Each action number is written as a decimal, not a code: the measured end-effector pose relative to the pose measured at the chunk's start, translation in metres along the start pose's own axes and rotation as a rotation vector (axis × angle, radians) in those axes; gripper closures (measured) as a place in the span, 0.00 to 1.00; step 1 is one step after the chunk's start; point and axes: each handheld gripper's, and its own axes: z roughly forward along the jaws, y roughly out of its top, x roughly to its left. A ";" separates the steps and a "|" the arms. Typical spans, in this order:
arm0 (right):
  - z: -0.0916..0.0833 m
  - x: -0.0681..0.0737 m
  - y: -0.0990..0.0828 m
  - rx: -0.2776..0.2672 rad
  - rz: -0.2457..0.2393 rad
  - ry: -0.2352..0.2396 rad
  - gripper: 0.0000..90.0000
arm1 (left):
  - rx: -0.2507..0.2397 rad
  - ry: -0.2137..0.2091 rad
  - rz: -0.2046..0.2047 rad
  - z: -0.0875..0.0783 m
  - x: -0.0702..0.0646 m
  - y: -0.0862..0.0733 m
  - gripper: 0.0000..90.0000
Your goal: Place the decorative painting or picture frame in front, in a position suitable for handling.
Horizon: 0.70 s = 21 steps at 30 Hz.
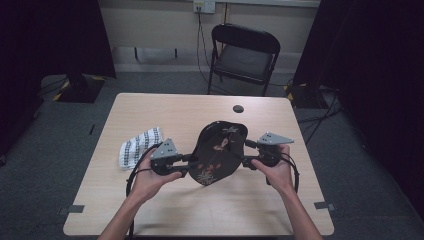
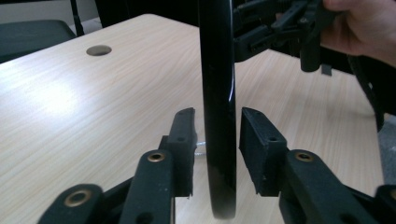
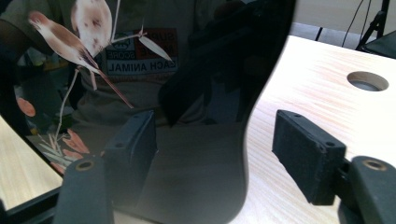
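Note:
A glossy black tray (image 1: pixel 218 150) painted with birds and flowers stands tilted on edge at the middle of the table, its face toward the person. My left gripper (image 1: pixel 194 161) is at the tray's left rim. In the left gripper view the rim (image 2: pixel 218 93) runs edge-on between the pads (image 2: pixel 184 140), with a thin gap on each side of my left gripper (image 2: pixel 218 116). My right gripper (image 1: pixel 246 152) straddles the right rim. In the right gripper view my gripper (image 3: pixel 215 123) is wide open, with the painted face (image 3: pixel 93 56) behind one pad. I cannot tell what props the tray.
A black-and-white checked cloth (image 1: pixel 140 146) lies left of my left hand. The wooden table (image 1: pixel 150 110) has a round cable hole (image 1: pixel 238 108) near its far edge. A black folding chair (image 1: pixel 245 55) stands beyond the table.

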 end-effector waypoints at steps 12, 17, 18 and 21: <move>0.003 0.008 -0.002 0.035 -0.068 0.037 0.43 | 0.016 0.058 0.023 -0.003 0.001 -0.004 0.76; -0.002 0.012 -0.005 0.016 -0.039 0.057 0.44 | 0.009 0.079 -0.007 -0.010 0.008 -0.009 0.72; -0.003 0.013 -0.006 -0.002 -0.031 0.056 0.44 | 0.013 0.078 -0.011 -0.012 0.010 -0.011 0.72; -0.004 0.015 -0.007 -0.031 -0.010 0.057 0.43 | 0.020 0.085 -0.018 -0.013 0.012 -0.015 0.72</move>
